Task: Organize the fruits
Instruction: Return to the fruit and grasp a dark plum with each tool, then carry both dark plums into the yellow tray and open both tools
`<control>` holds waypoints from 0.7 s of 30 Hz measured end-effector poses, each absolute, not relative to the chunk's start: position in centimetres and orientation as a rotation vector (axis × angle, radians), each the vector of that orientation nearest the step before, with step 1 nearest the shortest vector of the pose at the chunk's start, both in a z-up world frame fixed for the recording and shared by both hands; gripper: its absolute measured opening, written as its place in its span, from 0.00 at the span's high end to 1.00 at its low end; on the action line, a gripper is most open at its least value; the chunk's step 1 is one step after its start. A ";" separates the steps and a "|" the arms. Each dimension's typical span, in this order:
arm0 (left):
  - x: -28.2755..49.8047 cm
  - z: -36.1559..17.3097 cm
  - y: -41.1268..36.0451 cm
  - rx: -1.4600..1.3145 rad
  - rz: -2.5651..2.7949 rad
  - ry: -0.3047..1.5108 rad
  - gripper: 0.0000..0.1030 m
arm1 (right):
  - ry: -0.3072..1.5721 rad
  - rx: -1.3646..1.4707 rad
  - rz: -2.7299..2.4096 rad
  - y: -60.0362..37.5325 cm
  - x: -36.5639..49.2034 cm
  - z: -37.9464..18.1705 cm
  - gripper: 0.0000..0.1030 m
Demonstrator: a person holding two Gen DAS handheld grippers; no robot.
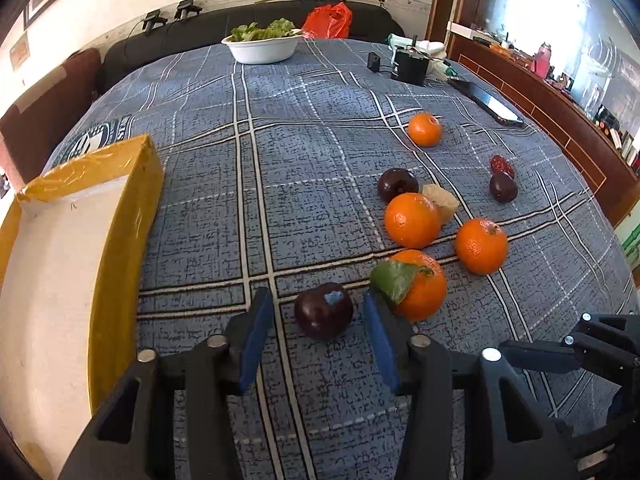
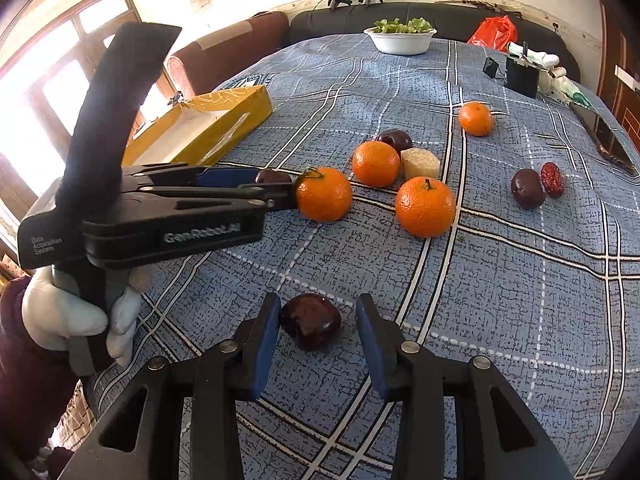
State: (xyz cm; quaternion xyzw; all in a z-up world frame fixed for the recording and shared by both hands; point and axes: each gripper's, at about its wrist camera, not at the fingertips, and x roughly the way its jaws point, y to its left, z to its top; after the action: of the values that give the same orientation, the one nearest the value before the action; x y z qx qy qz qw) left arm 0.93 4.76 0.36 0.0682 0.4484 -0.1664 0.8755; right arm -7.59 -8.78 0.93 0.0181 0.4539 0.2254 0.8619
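Several oranges and dark plums lie on the blue plaid cloth. My left gripper is open with a dark plum between its blue pads, and an orange with a green leaf sits just right of it. My right gripper is open around another dark plum. In the right wrist view the left gripper reaches toward a plum beside an orange. Other oranges and plums lie farther back.
An open yellow cardboard box stands at the left. A white bowl of greens, a red bag, a black box and a phone lie at the far end. A pale cut chunk and a red date lie among the fruit.
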 end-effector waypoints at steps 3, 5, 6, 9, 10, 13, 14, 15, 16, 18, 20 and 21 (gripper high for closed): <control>0.6 0.5 4.3 0.159 -0.352 0.931 0.76 | 0.952 0.043 0.484 -8.8 -7.6 0.9 0.66; 0.1 0.8 4.5 0.148 -0.356 0.923 0.76 | 0.953 0.037 0.489 -8.6 -7.8 1.0 0.69; -0.3 1.2 4.6 0.145 -0.351 0.912 0.76 | 0.953 0.031 0.485 -8.5 -7.9 1.0 0.69; -1.6 2.7 5.7 0.095 -0.358 0.885 0.75 | 0.953 0.027 0.477 -8.4 -8.4 1.3 0.69; -2.0 3.3 6.1 0.078 -0.359 0.874 0.75 | 0.949 0.029 0.475 -8.4 -8.5 1.5 0.69; -3.4 5.1 8.6 -0.022 -0.364 0.853 0.75 | 0.931 0.043 0.478 -8.3 -9.0 2.4 0.69; -3.8 5.8 9.8 -0.065 -0.362 0.847 0.75 | 0.924 0.051 0.482 -8.2 -9.2 2.8 0.69; -4.2 6.3 10.8 -0.090 -0.355 0.840 0.75 | 0.917 0.061 0.488 -8.1 -9.2 3.3 0.69; -4.6 6.9 11.8 -0.110 -0.340 0.829 0.75 | 0.911 0.071 0.495 -7.9 -9.3 3.7 0.69; -5.4 8.0 14.4 -0.125 -0.295 0.803 0.75 | 0.897 0.097 0.518 -7.5 -9.3 4.7 0.69; -6.0 8.7 17.0 -0.128 -0.235 0.783 0.75 | 0.886 0.132 0.560 -6.6 -9.2 5.8 0.69; -6.1 8.9 18.2 -0.131 -0.204 0.777 0.75 | 0.883 0.149 0.576 -6.3 -9.0 6.2 0.69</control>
State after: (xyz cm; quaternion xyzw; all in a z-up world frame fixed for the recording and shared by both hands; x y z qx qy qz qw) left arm -6.07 18.23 8.95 -0.0637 0.3779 -0.0993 0.9183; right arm -9.04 -6.26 6.24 0.0711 0.4209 0.2748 0.8615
